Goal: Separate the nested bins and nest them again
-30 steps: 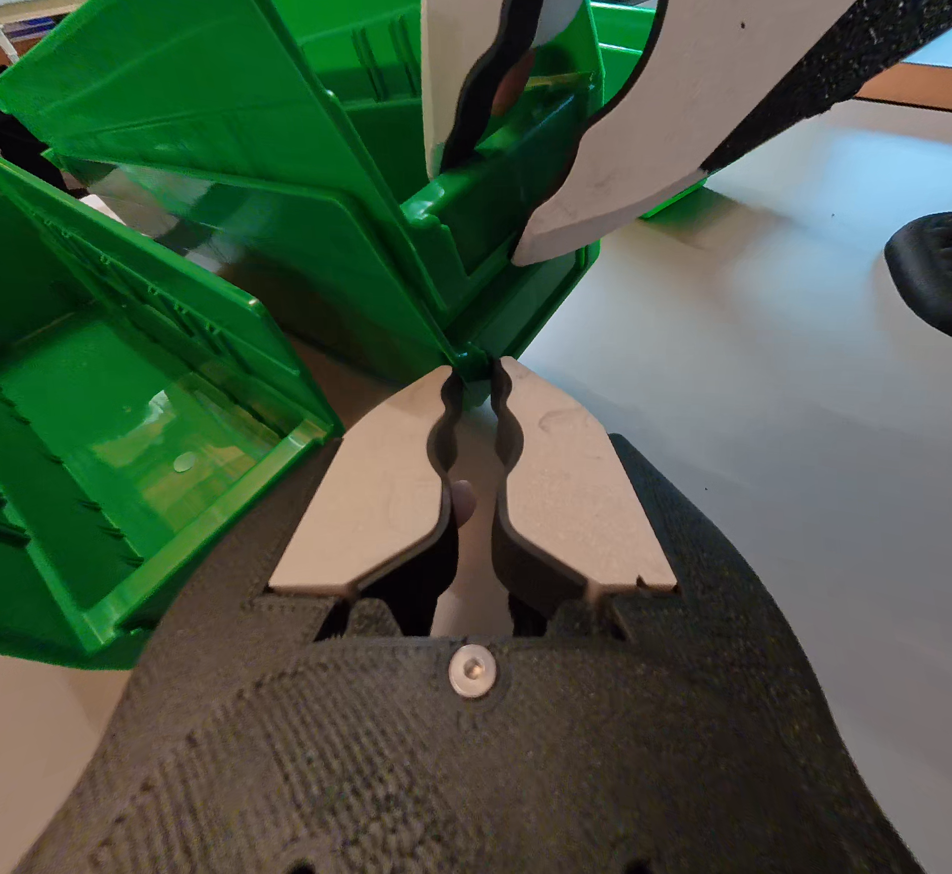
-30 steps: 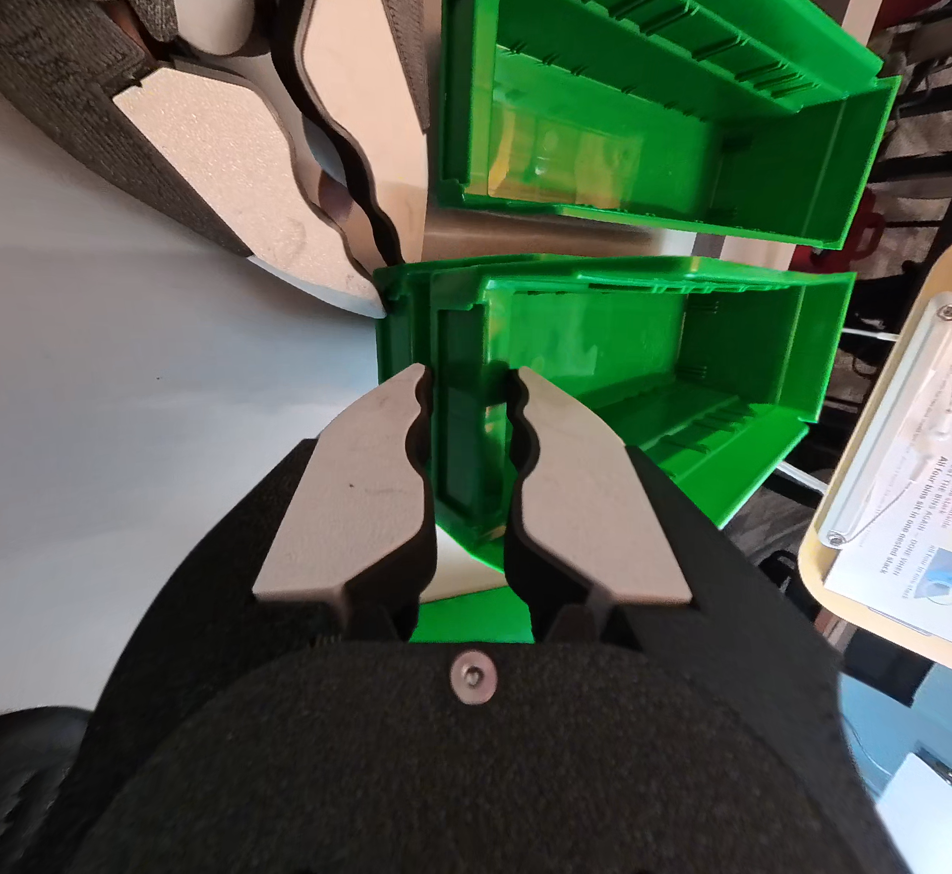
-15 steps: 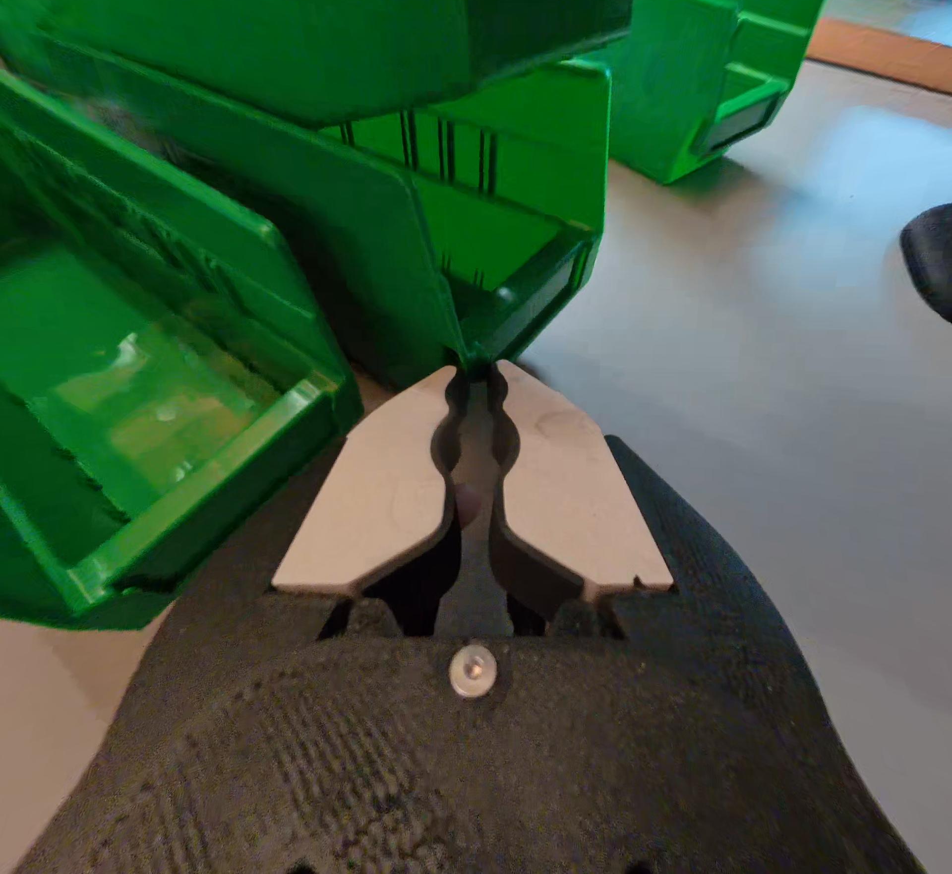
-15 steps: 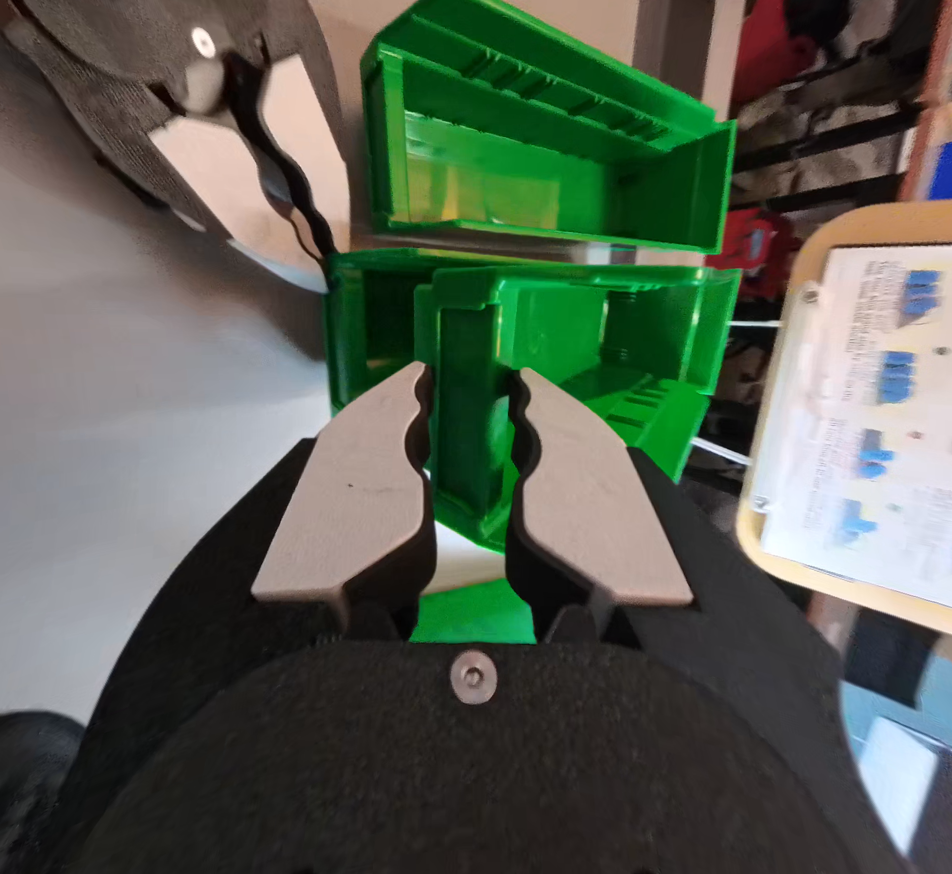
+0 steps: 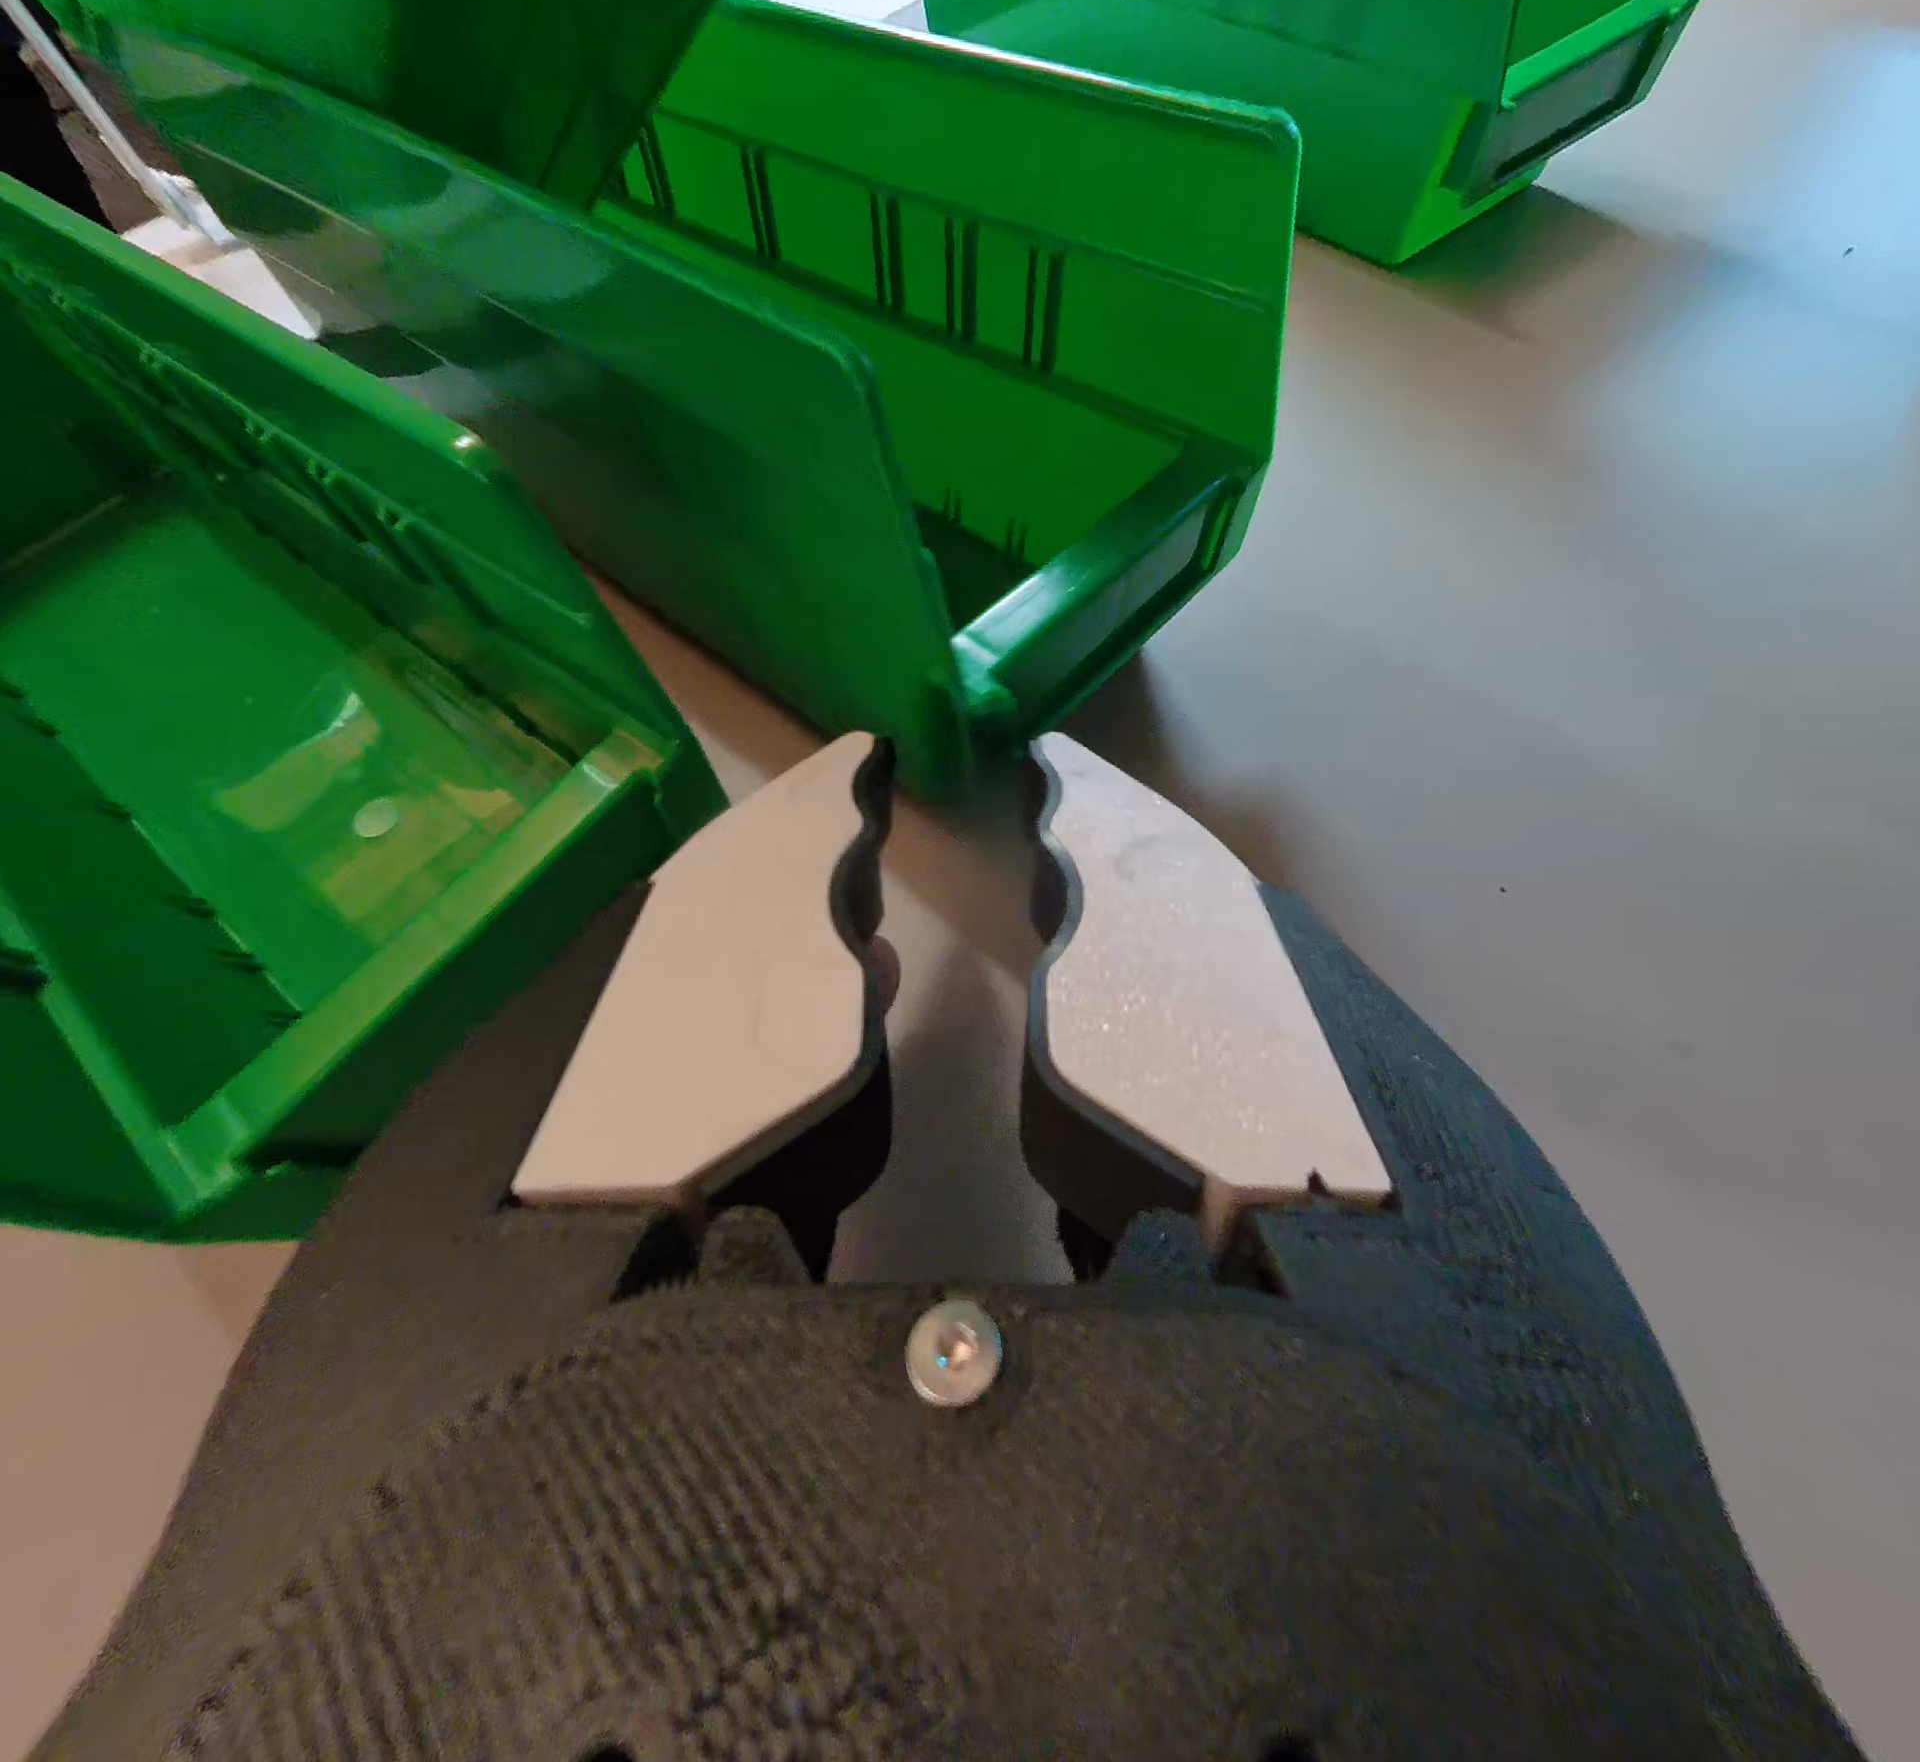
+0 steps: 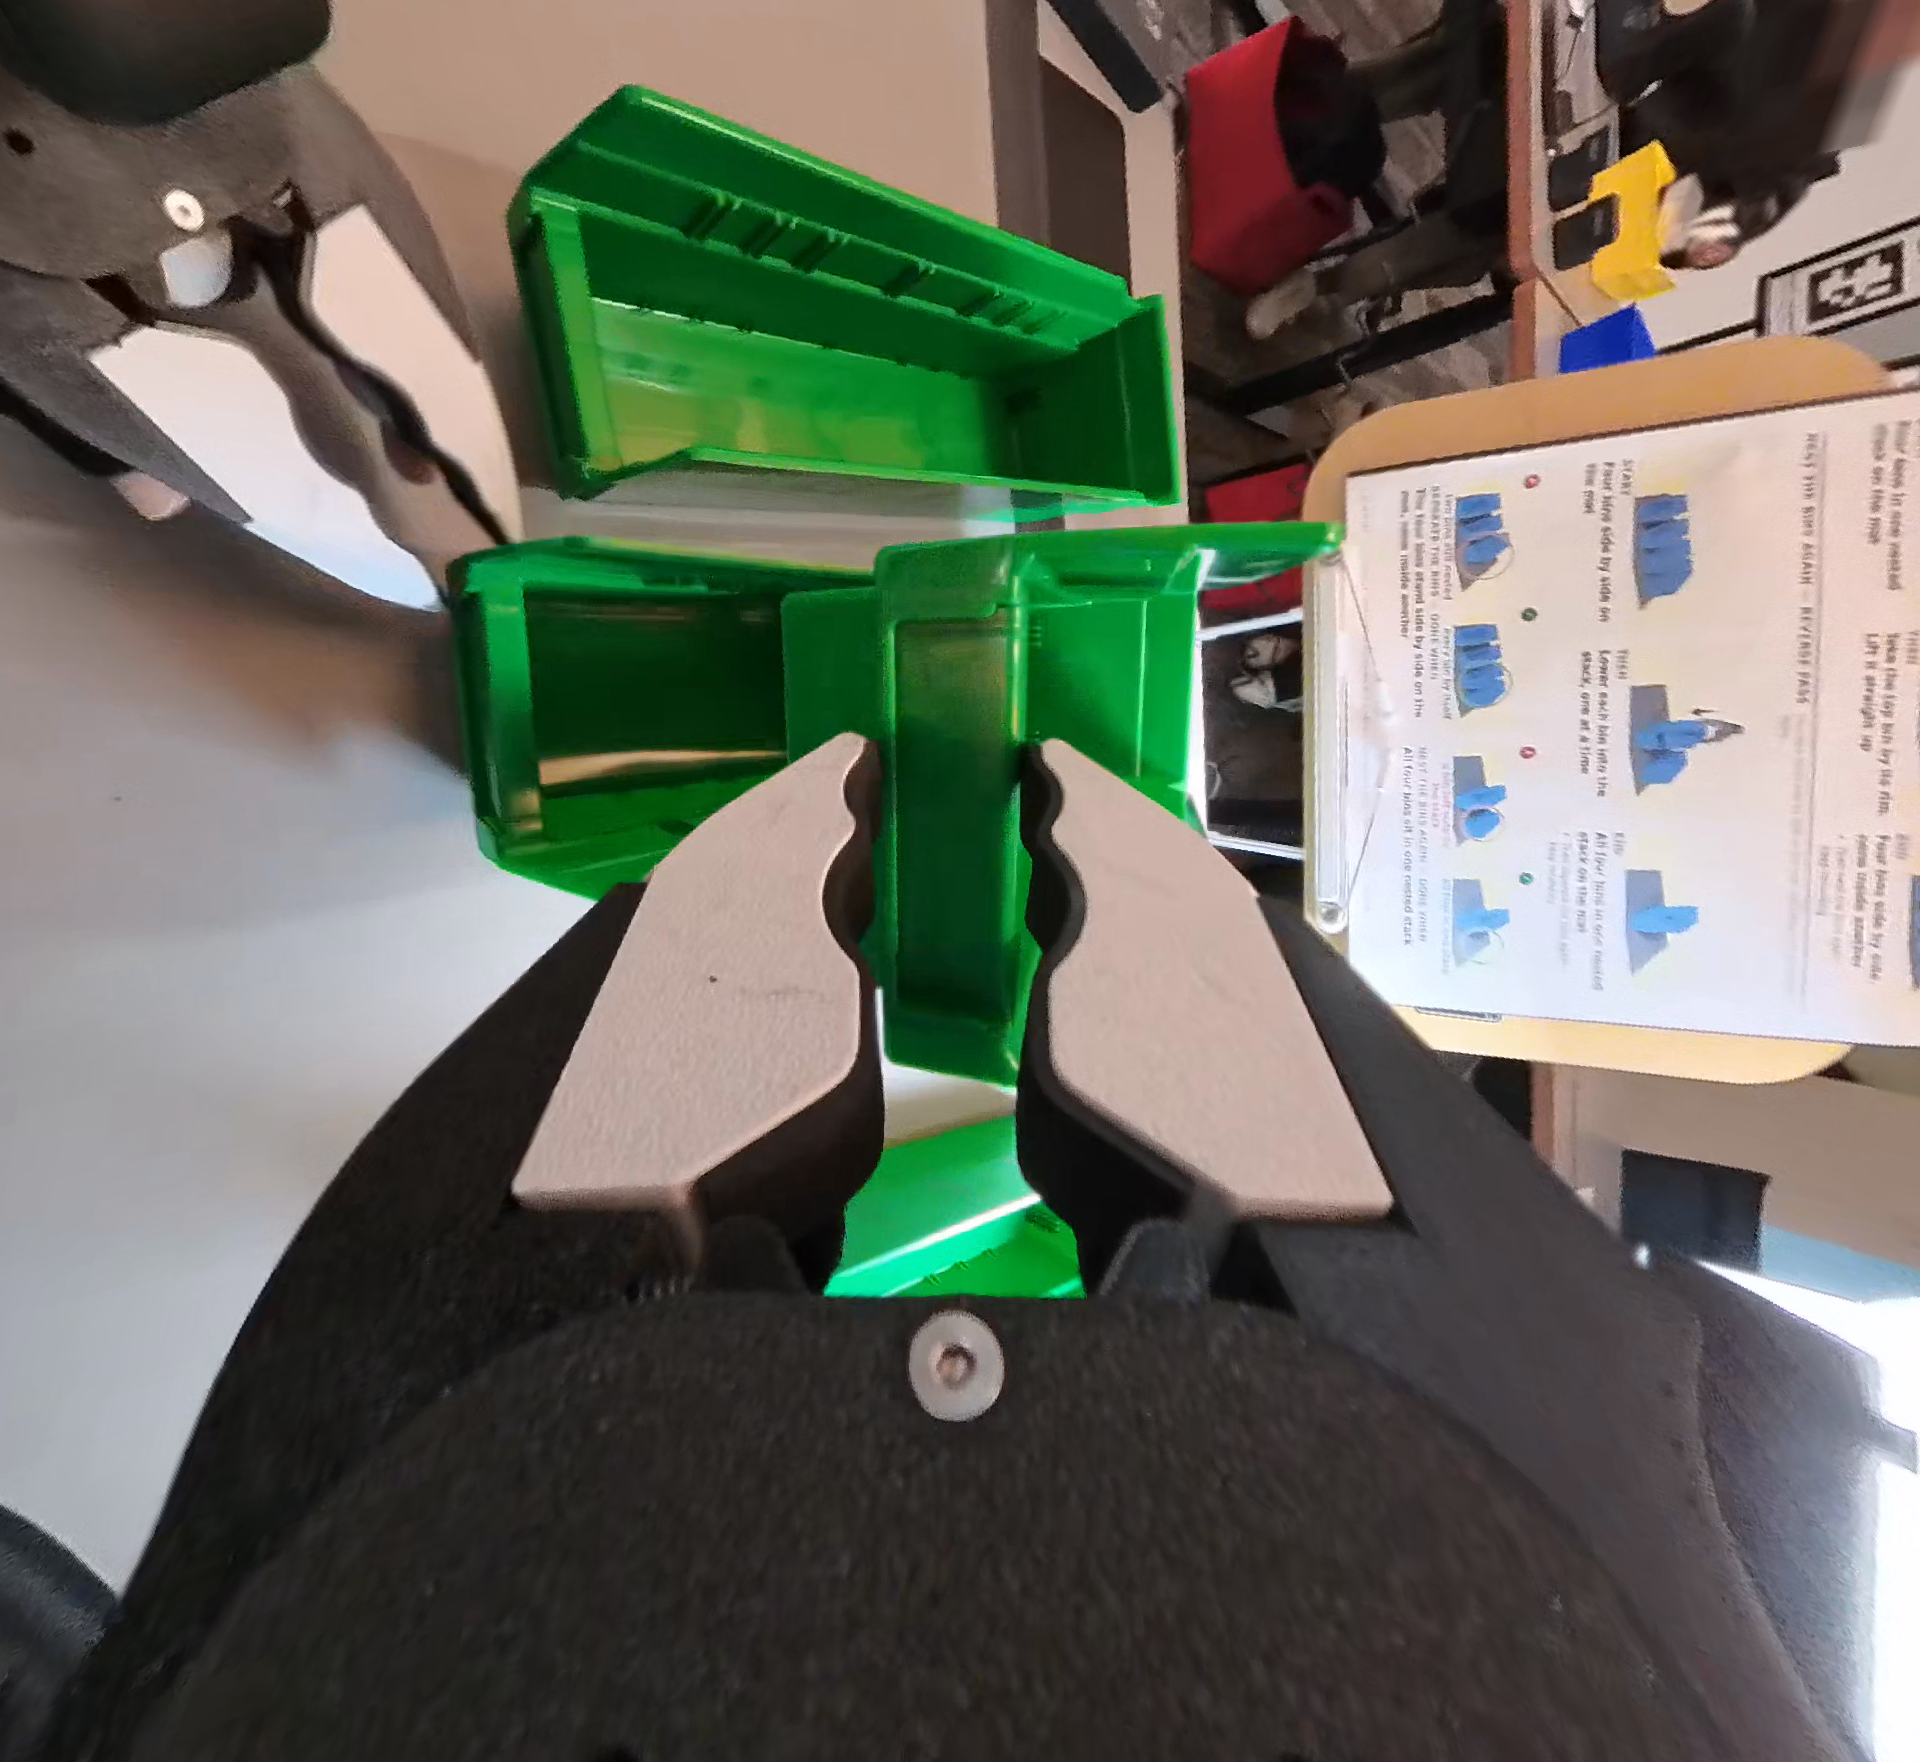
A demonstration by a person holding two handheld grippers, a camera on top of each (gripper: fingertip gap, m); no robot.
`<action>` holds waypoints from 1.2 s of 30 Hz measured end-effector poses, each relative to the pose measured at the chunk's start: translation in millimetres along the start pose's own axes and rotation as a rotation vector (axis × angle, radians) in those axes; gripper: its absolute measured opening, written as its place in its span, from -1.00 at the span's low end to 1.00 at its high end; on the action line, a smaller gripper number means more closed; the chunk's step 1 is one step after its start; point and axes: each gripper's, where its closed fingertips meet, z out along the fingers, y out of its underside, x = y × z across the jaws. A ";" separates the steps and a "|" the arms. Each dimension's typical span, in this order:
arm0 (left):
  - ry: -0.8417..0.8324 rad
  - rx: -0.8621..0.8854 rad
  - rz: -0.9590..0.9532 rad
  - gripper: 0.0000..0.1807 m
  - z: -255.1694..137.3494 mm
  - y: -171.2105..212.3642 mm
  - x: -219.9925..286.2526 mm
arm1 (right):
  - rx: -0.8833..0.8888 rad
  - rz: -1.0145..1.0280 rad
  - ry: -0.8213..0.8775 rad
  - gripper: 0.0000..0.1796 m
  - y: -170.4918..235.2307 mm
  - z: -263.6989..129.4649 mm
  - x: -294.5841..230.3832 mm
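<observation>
Grey tabletop (image 5: 1558, 673), green bins (image 5: 935, 362), cluttered room behind.

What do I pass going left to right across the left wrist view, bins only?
Open bin lying on the table → middle bin at the left hand-held gripper tips → far bin at upper right.

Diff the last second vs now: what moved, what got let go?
The right gripper lifted the inner bin out of the outer bin, still clamped on its front lip. The left gripper opened, freeing the outer bin's corner. The other two bins stayed put.
</observation>
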 end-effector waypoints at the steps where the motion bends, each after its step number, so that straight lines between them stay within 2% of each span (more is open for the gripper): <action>1: -0.015 0.009 0.013 -0.66 -3.2 -2.1 -2.2 | -0.002 -0.016 0.003 -0.71 -0.1 2.2 -4.2; 3: -0.074 0.069 0.065 -0.56 -15.1 -14.2 -9.0 | 0.014 -0.029 -0.004 -0.71 -2.8 4.5 -14.1; 6: -0.136 0.212 0.159 -0.51 -31.6 -43.2 -10.5 | 0.036 -0.052 -0.029 -0.71 -9.0 9.5 -31.3; 10: -0.210 0.275 0.271 -0.48 -28.8 -77.6 -10.0 | 0.049 -0.086 -0.078 -0.73 -18.5 21.0 -56.7; 11: -0.221 0.282 0.272 -0.50 -25.9 -84.0 -10.8 | 0.070 -0.083 -0.070 -0.98 -22.6 22.0 -59.0; 13: -0.202 0.260 0.263 -0.47 -17.2 -87.2 -9.0 | 0.095 -0.074 -0.081 -1.00 -26.8 23.1 -64.6; 17: -0.226 0.296 0.238 -0.60 -17.6 -89.4 -14.5 | 0.046 -0.107 -0.134 -0.71 -14.6 29.3 -79.8; 20: -0.212 0.307 0.191 -0.63 -19.4 -87.4 -19.6 | 0.070 -0.087 -0.093 -0.45 -16.6 27.1 -68.5; 24: -0.198 0.319 0.181 -0.65 -20.1 -88.5 -18.2 | 0.014 -0.052 -0.116 -0.25 -10.0 39.0 -63.4; 27: -0.173 0.336 0.182 -0.66 -22.1 -91.7 -12.4 | -0.105 -0.147 -0.092 -0.30 4.1 65.6 -73.0; 28: -0.167 0.319 0.192 -0.66 -21.5 -89.1 -11.2 | -0.132 -0.189 -0.035 -0.47 6.7 71.3 -68.1; 36: -0.149 0.322 0.145 -0.59 -40.3 -79.8 -19.3 | -0.109 -0.174 -0.057 -0.48 -0.1 66.3 -57.3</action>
